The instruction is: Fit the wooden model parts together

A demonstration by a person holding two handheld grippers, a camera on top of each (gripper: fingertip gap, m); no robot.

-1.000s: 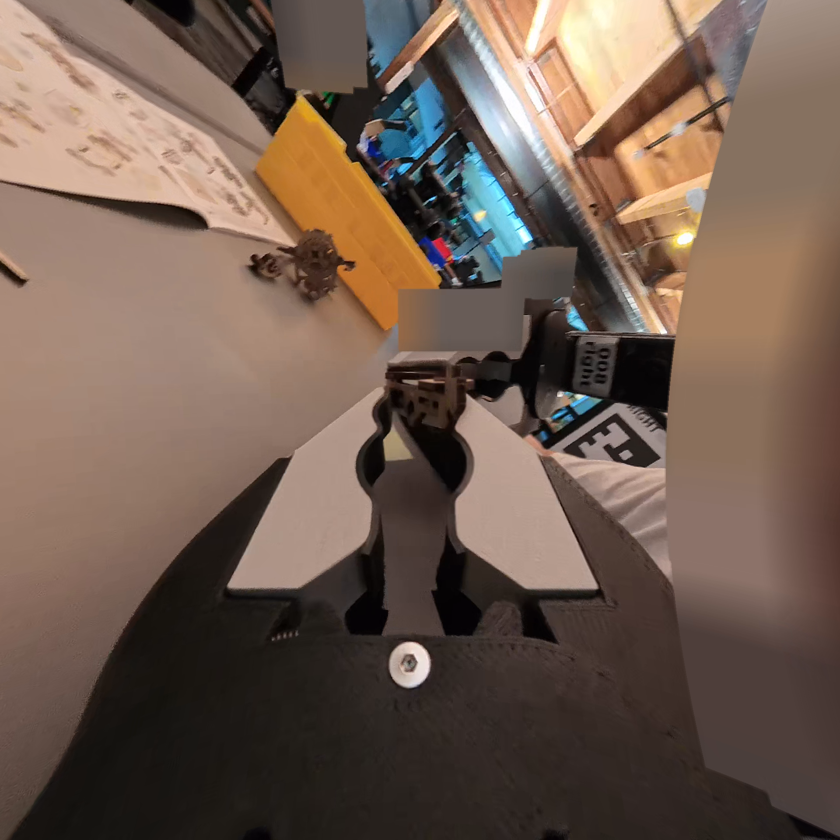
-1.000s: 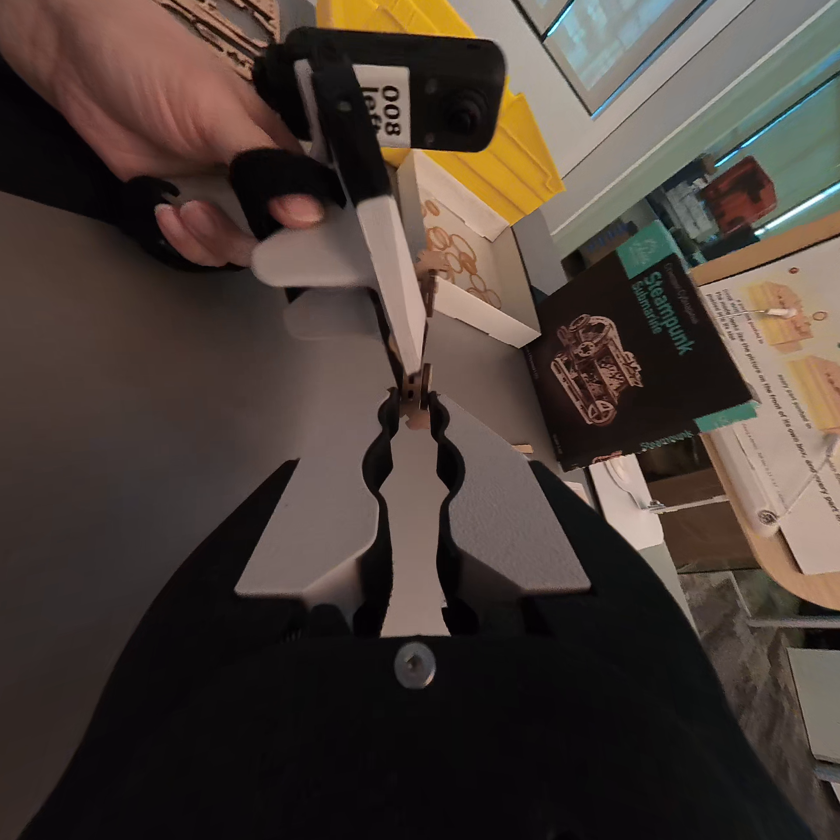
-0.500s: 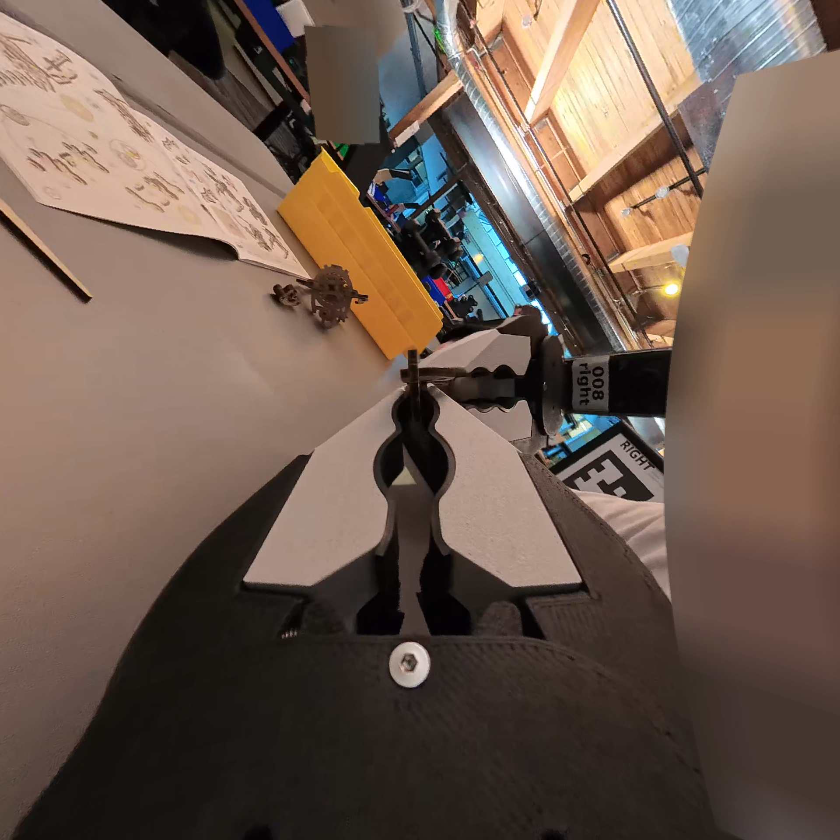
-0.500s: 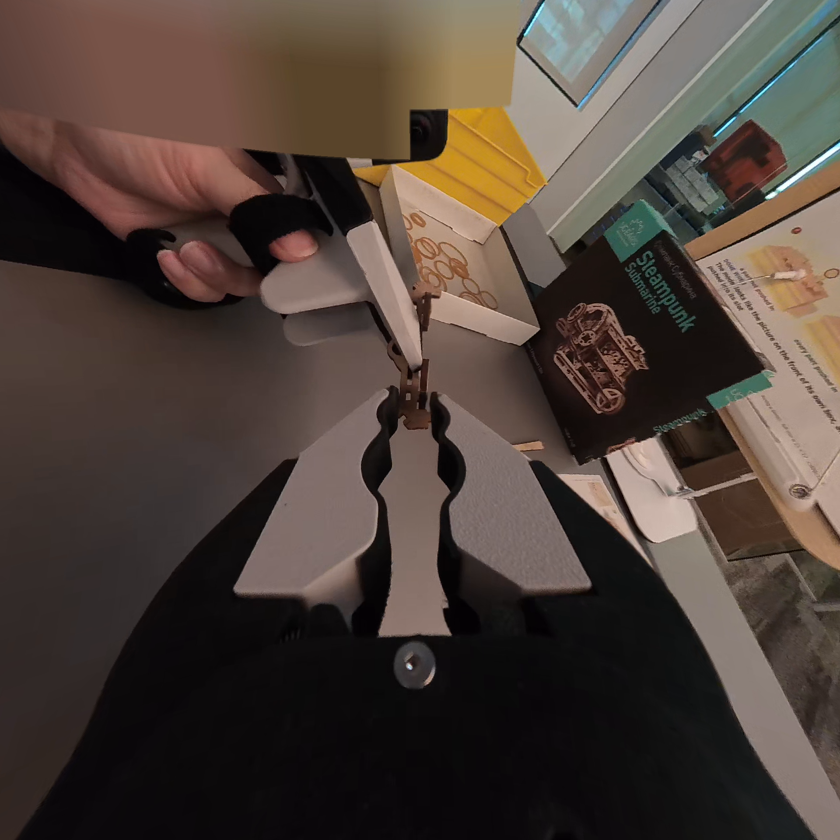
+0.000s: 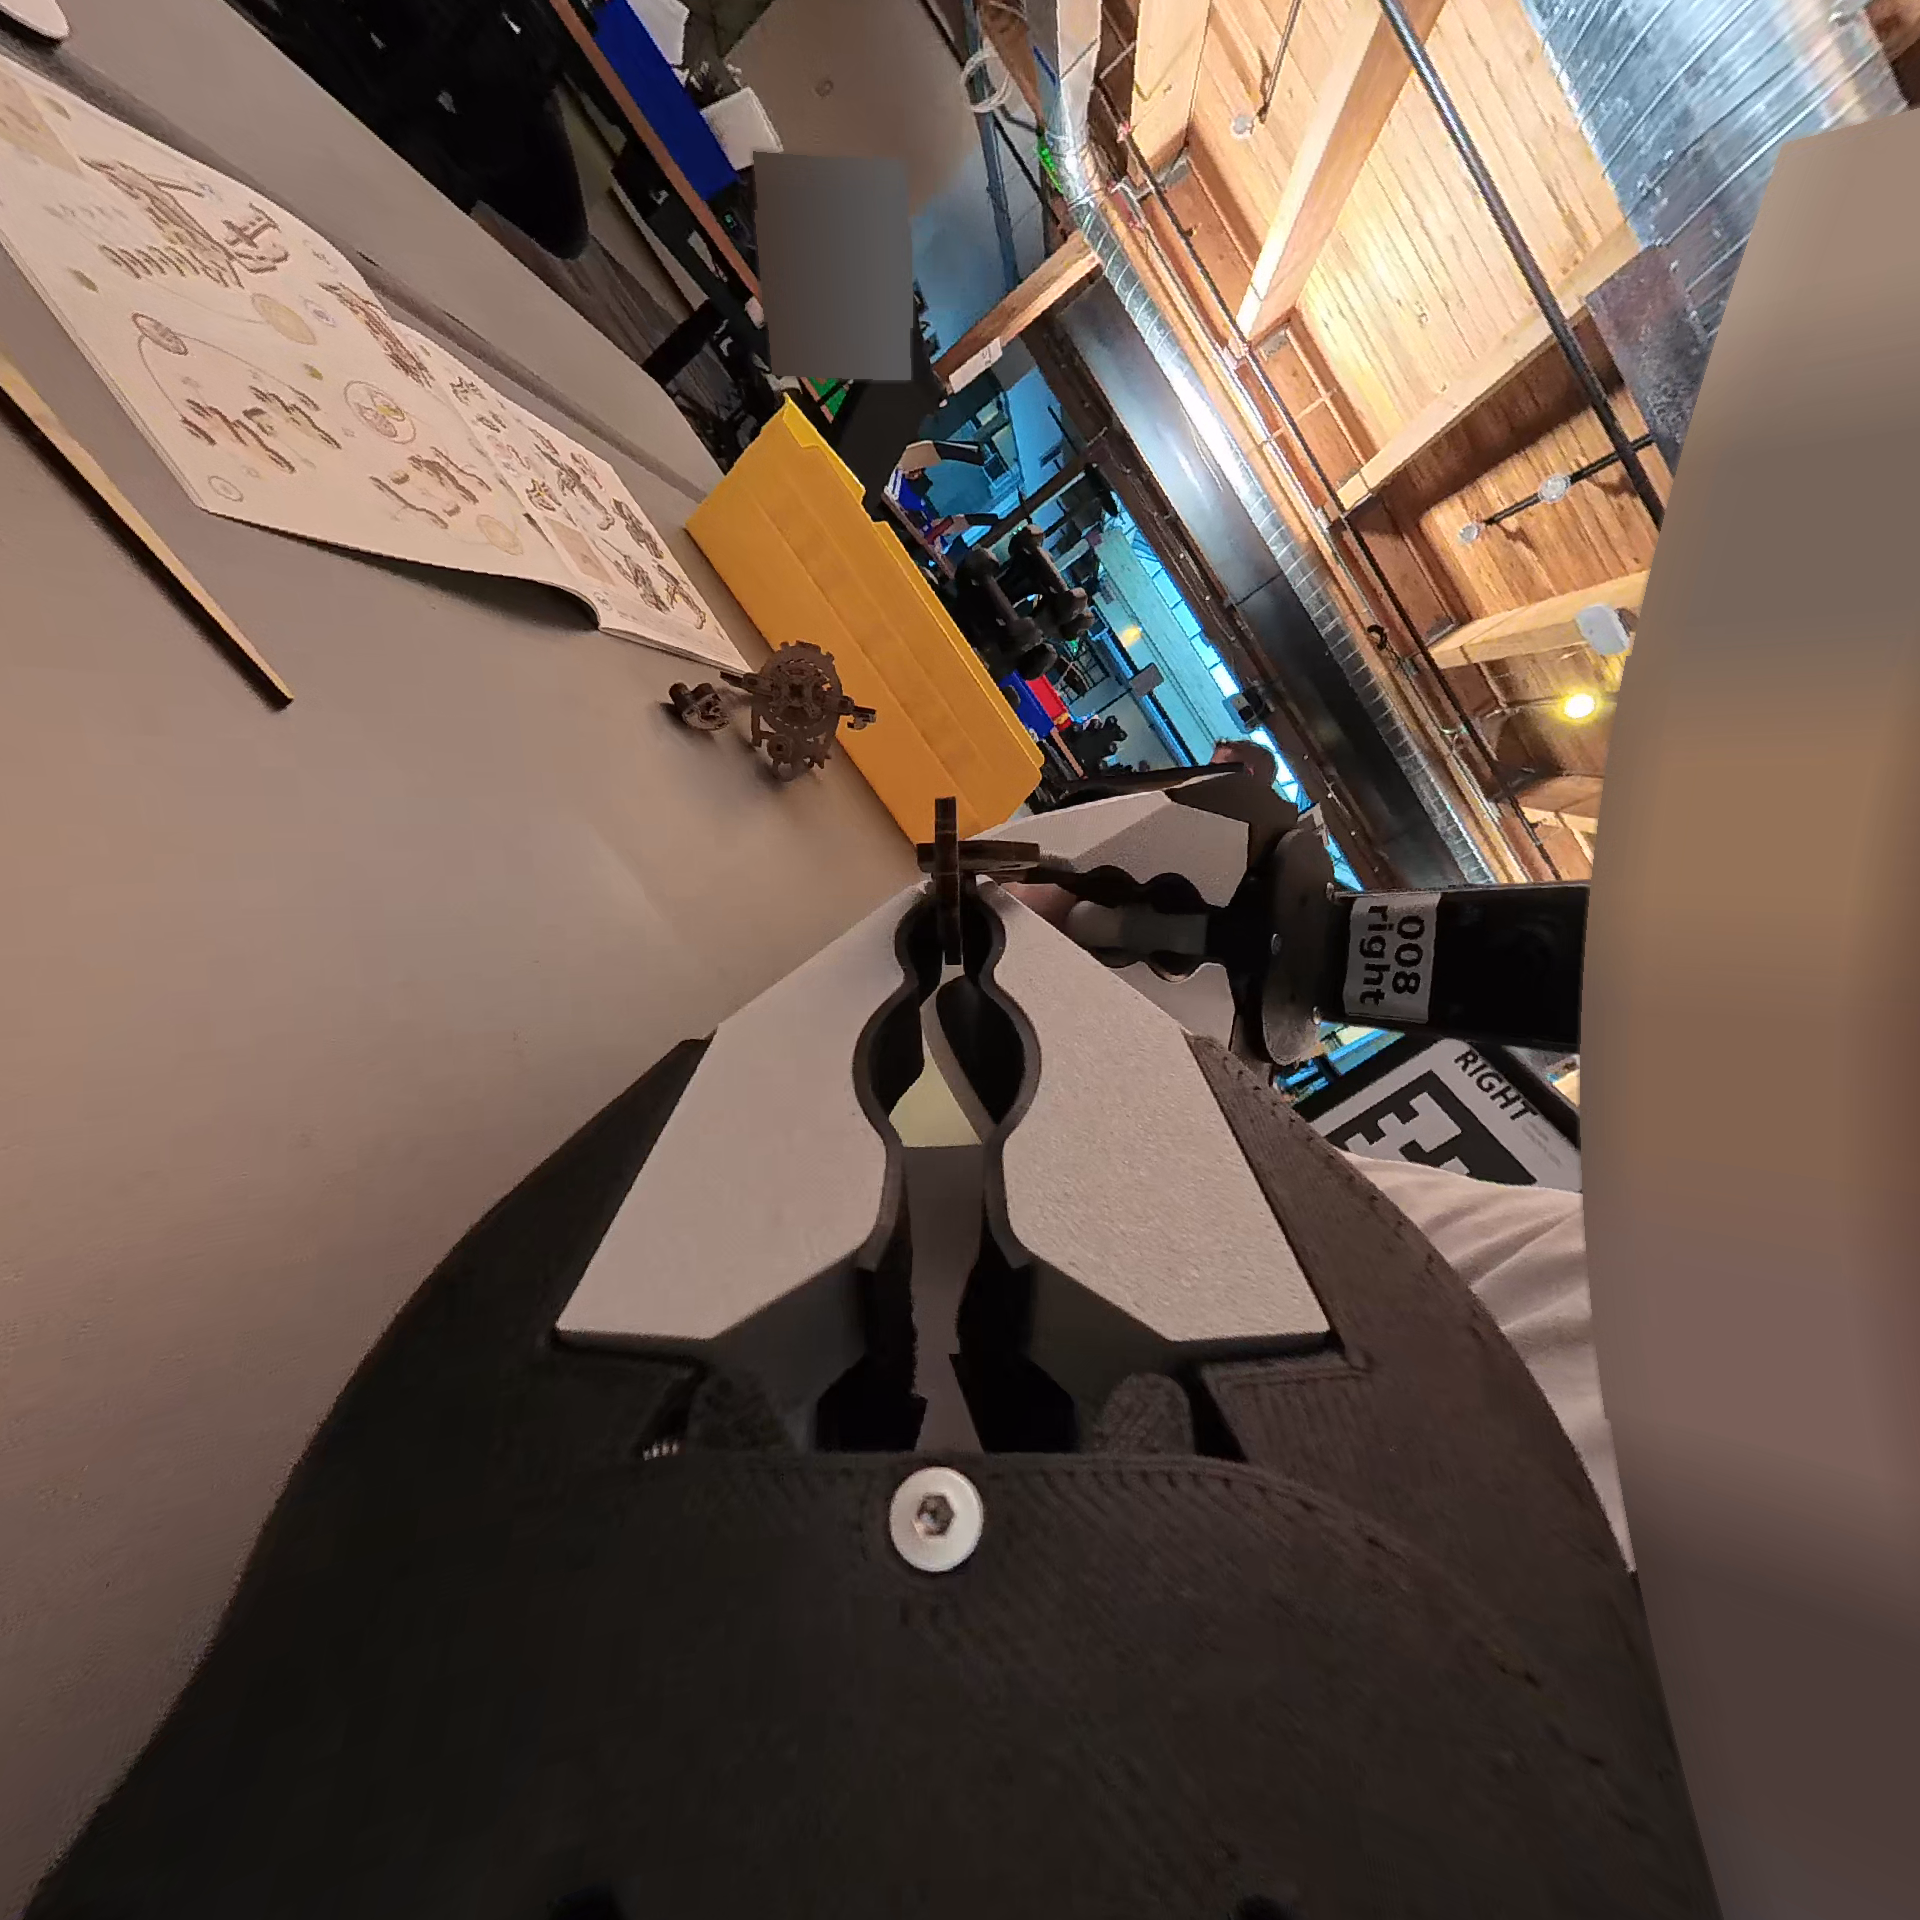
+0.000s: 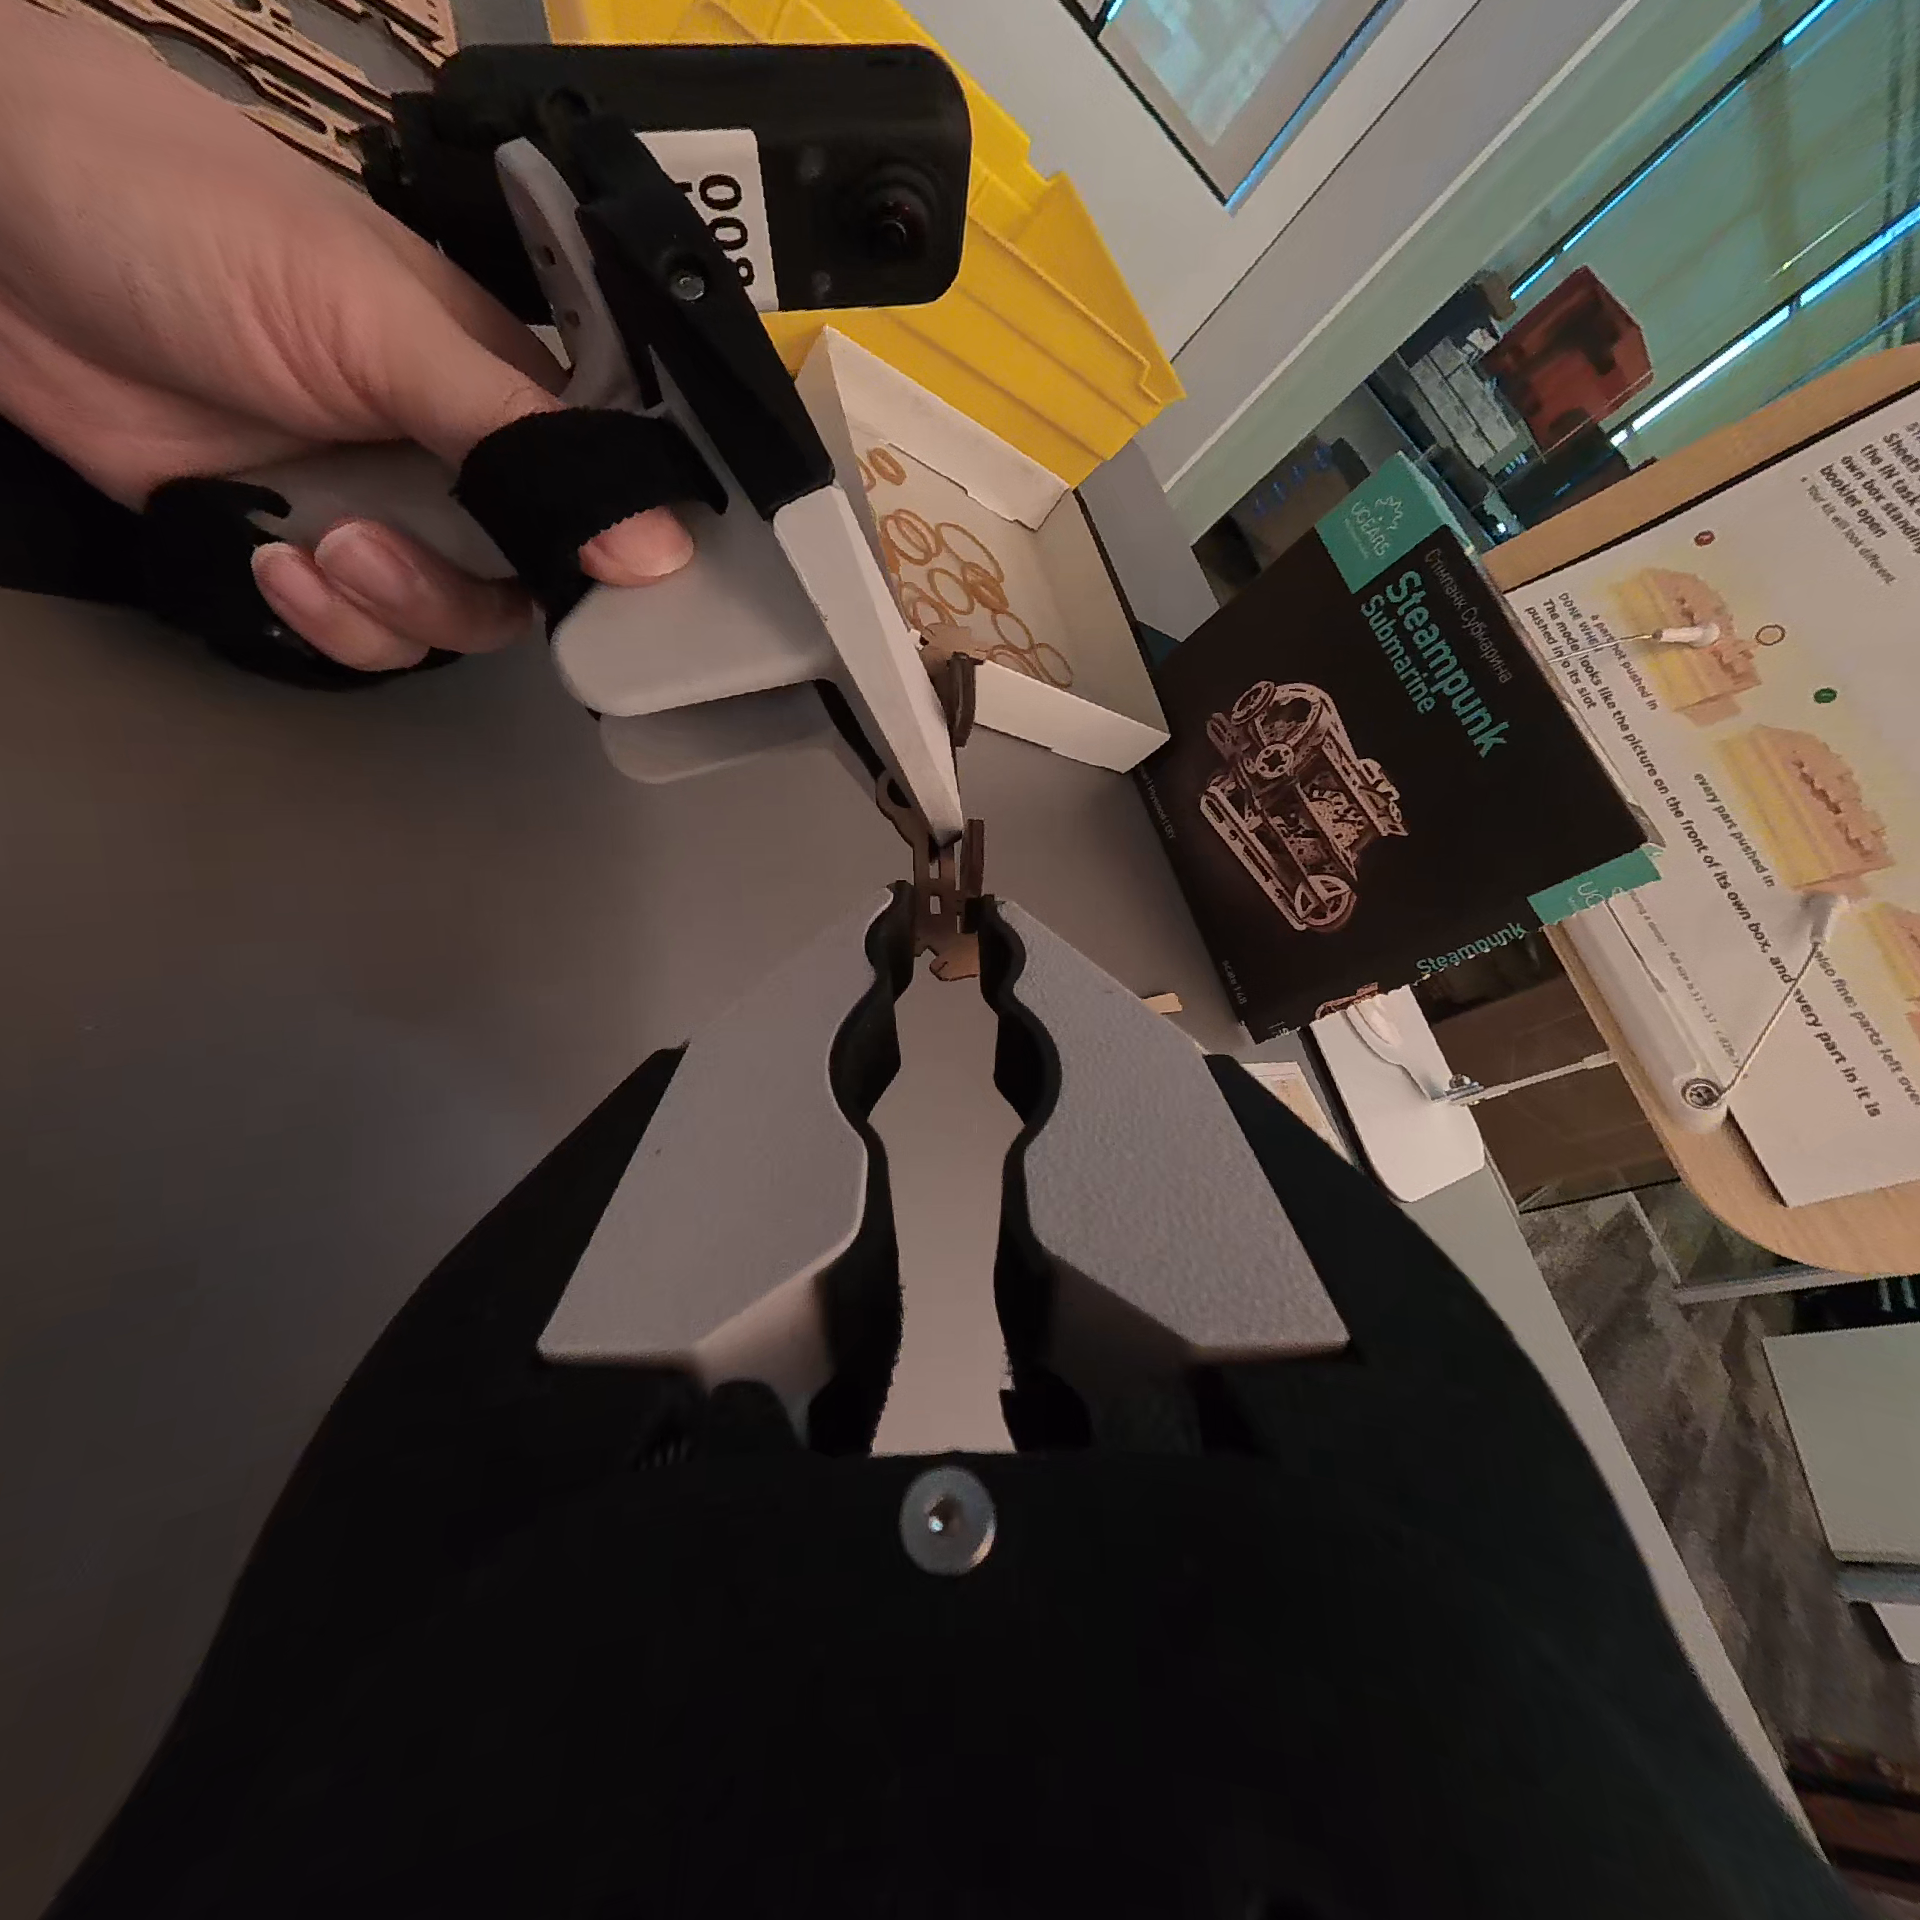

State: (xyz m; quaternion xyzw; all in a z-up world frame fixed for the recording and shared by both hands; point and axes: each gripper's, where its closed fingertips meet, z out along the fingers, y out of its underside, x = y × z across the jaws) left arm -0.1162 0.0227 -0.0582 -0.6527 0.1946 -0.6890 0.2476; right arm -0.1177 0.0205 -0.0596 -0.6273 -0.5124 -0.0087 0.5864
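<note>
Wooden part (image 5: 943, 883) stands upright, pinched by left gripper (image 5: 948, 914).

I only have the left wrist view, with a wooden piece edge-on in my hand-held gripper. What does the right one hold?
Observer: The right hand-held gripper is shut on a small slotted wooden part, which appears to touch the wooden piece in the left hand-held gripper.
Operator: Anything beyond them?
Observer: An open white tray holding thin rings.
Operator: And beside it?
Observer: A dark kit box standing on edge.
</note>
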